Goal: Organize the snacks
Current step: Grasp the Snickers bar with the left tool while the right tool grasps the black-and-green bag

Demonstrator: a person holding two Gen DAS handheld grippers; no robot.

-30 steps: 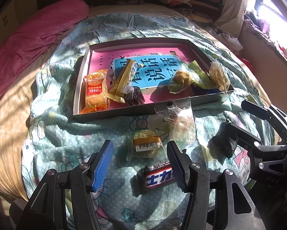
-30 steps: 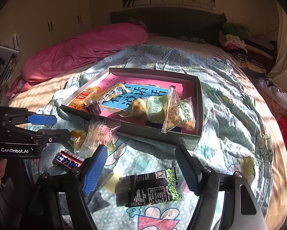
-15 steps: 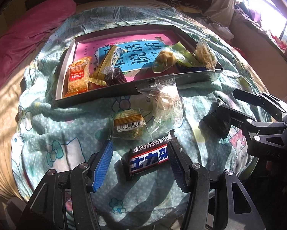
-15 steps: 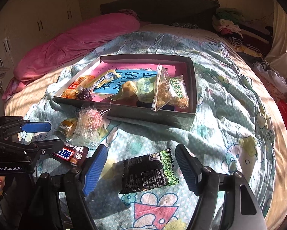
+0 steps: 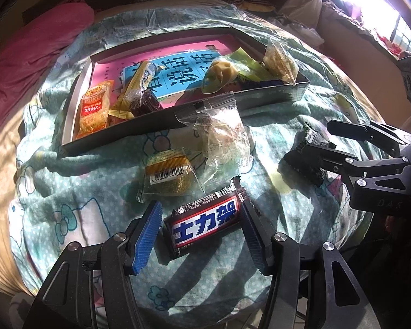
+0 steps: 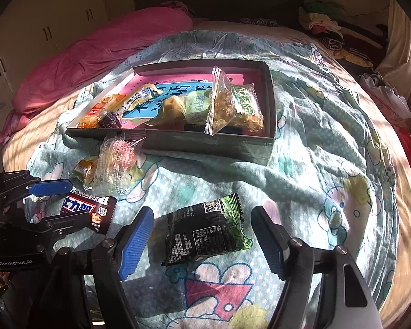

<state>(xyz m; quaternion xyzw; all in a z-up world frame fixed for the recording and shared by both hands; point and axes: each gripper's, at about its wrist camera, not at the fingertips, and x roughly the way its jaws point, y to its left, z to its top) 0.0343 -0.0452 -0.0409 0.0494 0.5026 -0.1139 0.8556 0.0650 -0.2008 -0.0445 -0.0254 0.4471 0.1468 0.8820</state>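
Observation:
A dark chocolate bar with a red, white and blue label lies on the teal cartoon blanket. My left gripper is open around it, the right pad close against the wrapper's end and a gap at the left pad. A black and green snack packet lies flat between the fingers of my right gripper, which is open with gaps on both sides. A grey tray behind them holds a pink and blue book and several snack packets. In the right wrist view the left gripper straddles the bar.
A clear crinkled packet leans on the tray's front wall, with a yellow wrapped cake beside it. A pink quilt lies along the far left of the bed. Clothes are piled at the far right.
My left gripper has sunk and come forward, so the chocolate bar now sits between its fingers instead of under the right one. The right gripper has rolled slightly over the black packet.

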